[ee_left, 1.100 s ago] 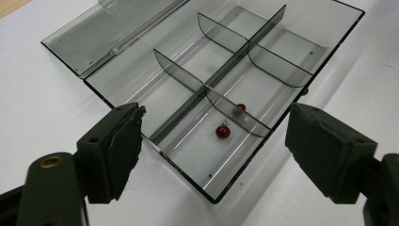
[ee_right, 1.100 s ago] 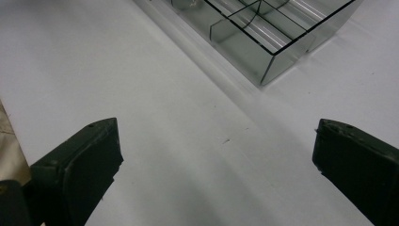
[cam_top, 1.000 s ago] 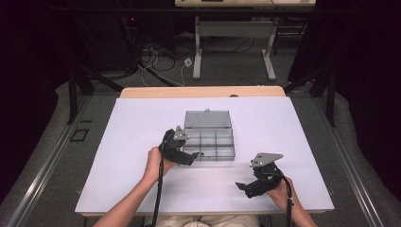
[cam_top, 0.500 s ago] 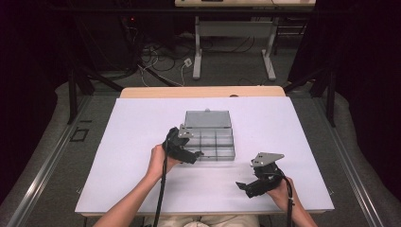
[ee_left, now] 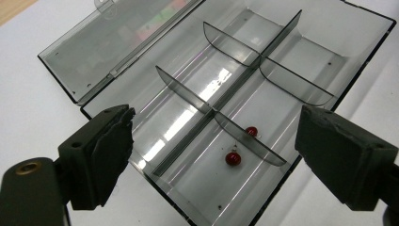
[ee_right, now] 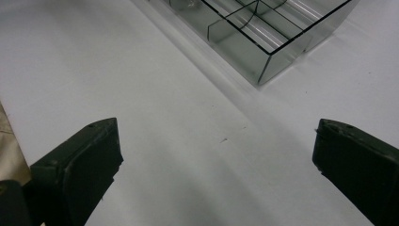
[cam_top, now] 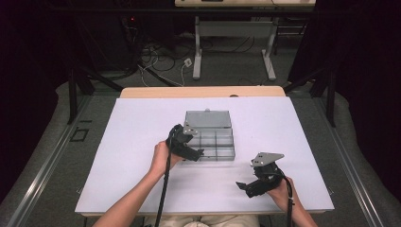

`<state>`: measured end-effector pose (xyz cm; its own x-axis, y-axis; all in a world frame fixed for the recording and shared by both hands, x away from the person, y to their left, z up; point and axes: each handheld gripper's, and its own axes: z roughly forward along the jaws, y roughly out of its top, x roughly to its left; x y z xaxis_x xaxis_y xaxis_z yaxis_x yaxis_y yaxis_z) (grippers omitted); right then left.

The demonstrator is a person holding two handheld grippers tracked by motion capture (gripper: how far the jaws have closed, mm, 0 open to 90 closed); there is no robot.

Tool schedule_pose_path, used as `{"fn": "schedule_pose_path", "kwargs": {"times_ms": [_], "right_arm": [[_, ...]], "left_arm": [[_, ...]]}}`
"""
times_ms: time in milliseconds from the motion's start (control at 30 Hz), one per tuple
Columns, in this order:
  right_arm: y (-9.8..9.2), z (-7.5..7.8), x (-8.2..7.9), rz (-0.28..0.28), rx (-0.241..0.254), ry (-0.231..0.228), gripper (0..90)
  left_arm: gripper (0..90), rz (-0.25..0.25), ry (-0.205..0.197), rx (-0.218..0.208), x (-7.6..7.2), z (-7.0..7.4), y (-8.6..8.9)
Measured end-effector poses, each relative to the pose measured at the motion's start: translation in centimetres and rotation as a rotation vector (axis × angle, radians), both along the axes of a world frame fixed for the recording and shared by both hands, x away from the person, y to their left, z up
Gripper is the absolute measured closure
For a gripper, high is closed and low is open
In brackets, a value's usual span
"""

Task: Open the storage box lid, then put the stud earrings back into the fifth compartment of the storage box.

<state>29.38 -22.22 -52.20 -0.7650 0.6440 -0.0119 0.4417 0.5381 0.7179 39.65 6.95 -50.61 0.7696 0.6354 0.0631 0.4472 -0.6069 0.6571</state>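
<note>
- Two small red beads [ee_left: 233,158] lying in a near-corner compartment of the clear divided box [cam_top: 211,139], one against the curved divider, the other just beside it on the floor of the same cell
- Box resting near the middle of the white table [cam_top: 132,142], lid [ee_left: 108,52] thrown open and lying flat on the far side, long axis running left to right across the table in the high view
- Remaining compartments apparently bare, as far as the smoky plastic lets on
- Left tongs [cam_top: 193,152] poised over the box's near left corner, jaws spread wide after having just been opening a little further, nothing between the pads; beads directly ahead and below, between the two jaws in the left gripper view
- Right tongs [cam_top: 249,185] well apart from the box, down by the near right edge of the table, jaws likewise wide and bare, box corner [ee_right: 263,66] off ahead across bare table
- Left hand plainly the nearer one; judged next move a short drop straight down into that cell, with the divider close enough to foul one pad
- Beyond the table, a second table's legs and loose cables on the floor in the dark
</note>
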Motion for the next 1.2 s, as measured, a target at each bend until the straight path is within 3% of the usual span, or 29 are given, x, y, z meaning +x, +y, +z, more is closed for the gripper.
{"fn": "schedule_pose_path", "kwargs": {"times_ms": [767,967,1200], "right_arm": [[0.0,0.0,0.0,0.0,0.001,0.001,1.0],[0.0,0.0,0.1,0.0,0.001,-0.001,1.0],[0.0,-0.1,0.1,0.001,0.002,-0.001,1.0]], "left_arm": [[17.1,0.02,0.048,0.075,1.8,-0.6,-2.5],[23.5,0.013,0.061,0.102,2.1,-1.0,-2.9],[32.7,0.015,0.078,0.103,2.2,-1.5,-3.2]]}}
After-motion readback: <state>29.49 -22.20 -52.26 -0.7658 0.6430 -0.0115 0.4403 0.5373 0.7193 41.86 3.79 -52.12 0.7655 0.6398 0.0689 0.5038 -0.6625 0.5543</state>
